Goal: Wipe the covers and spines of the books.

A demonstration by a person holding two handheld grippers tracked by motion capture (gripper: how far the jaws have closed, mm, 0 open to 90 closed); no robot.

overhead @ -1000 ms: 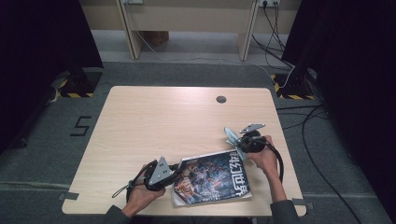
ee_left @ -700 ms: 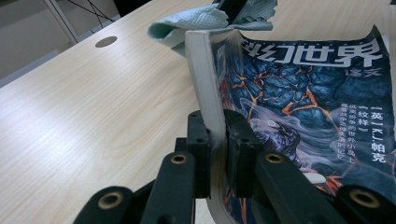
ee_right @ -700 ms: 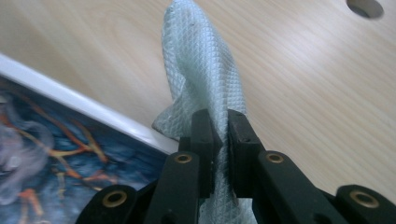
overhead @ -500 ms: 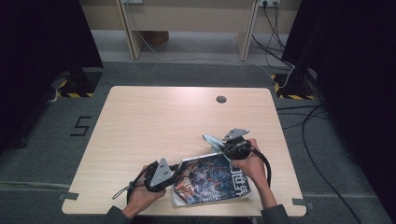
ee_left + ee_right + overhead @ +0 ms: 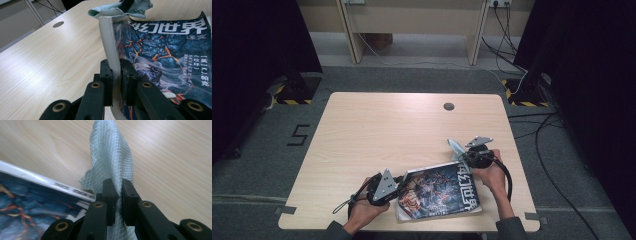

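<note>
Grippers hold two things. The left gripper (image 5: 115,82) pinches the book (image 5: 439,195) by its spine, near the table's (image 5: 377,130) front edge. The right gripper (image 5: 117,200) squeezes a pale green cloth (image 5: 112,155) just past the book's far right corner. The book lies flat, its dark cover facing up.
</note>
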